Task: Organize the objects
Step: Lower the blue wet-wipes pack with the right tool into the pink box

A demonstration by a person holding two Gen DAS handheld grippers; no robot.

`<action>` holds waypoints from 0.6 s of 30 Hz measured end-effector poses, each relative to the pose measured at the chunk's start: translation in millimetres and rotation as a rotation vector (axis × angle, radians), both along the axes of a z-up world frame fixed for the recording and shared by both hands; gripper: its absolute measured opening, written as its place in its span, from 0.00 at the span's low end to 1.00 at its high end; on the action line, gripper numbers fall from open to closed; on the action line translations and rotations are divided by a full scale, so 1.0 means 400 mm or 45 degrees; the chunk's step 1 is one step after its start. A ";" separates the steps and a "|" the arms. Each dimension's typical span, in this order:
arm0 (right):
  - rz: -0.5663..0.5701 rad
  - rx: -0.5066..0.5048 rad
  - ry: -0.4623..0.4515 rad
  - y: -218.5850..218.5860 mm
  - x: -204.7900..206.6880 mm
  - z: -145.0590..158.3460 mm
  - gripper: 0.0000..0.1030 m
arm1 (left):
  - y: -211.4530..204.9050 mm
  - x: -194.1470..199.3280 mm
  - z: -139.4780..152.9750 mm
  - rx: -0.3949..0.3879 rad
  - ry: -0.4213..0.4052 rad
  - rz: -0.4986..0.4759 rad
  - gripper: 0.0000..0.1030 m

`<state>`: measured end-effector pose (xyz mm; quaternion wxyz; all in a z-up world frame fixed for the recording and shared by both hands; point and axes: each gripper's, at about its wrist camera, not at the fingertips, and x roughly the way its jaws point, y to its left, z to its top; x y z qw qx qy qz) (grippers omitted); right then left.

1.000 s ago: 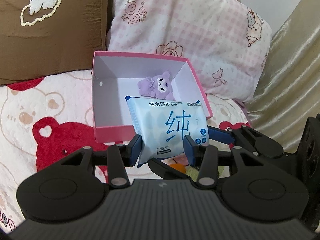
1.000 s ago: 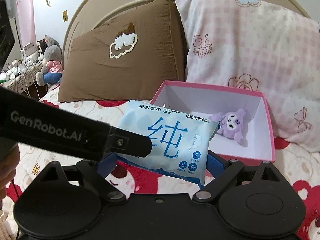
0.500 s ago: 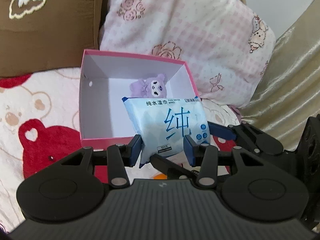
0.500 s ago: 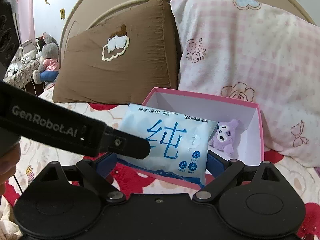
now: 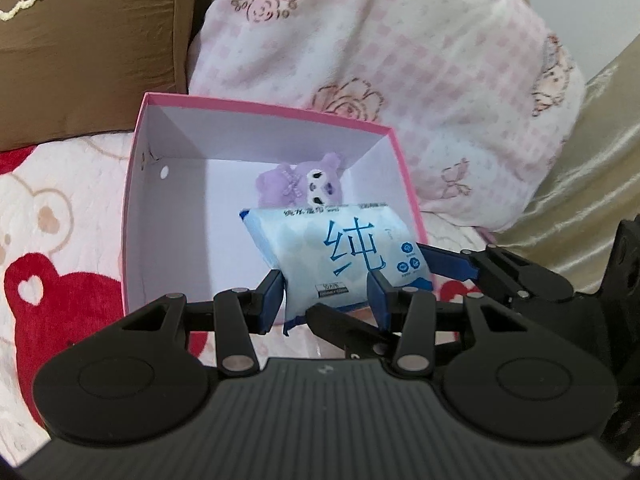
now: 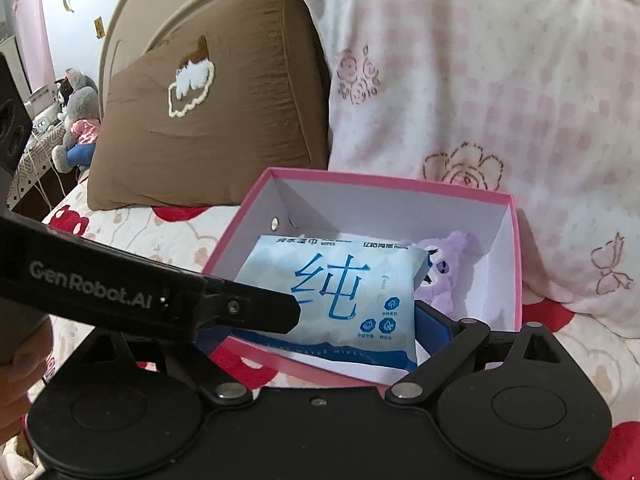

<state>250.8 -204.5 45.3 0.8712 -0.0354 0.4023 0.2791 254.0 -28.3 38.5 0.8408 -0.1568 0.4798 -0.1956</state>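
The purple plush toy [image 5: 300, 188] already lies in the pink box [image 5: 132, 216] on the bed, while both grippers, left [image 5: 324, 294] and right [image 6: 316, 332], clench the wipes pack [image 5: 340, 256] above the box's near right part, not yet released.

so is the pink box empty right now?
No. A purple plush toy already lies inside the pink box, at its far wall behind the wipes pack.

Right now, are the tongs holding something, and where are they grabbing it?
Yes, both tongs hold the pack of wipes. The left tongs pinch its bottom end; the right tongs seem to grip its two side edges.
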 end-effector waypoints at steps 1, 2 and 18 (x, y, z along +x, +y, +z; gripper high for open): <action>0.007 -0.002 0.026 0.000 0.013 -0.008 0.94 | -0.004 0.010 -0.010 0.008 0.010 0.003 0.42; 0.015 -0.009 0.051 0.000 0.026 -0.017 0.94 | -0.007 0.021 -0.021 0.010 0.023 0.005 0.42; -0.005 -0.104 0.166 -0.001 0.148 -0.157 0.92 | -0.032 0.136 -0.198 -0.076 0.166 0.077 0.42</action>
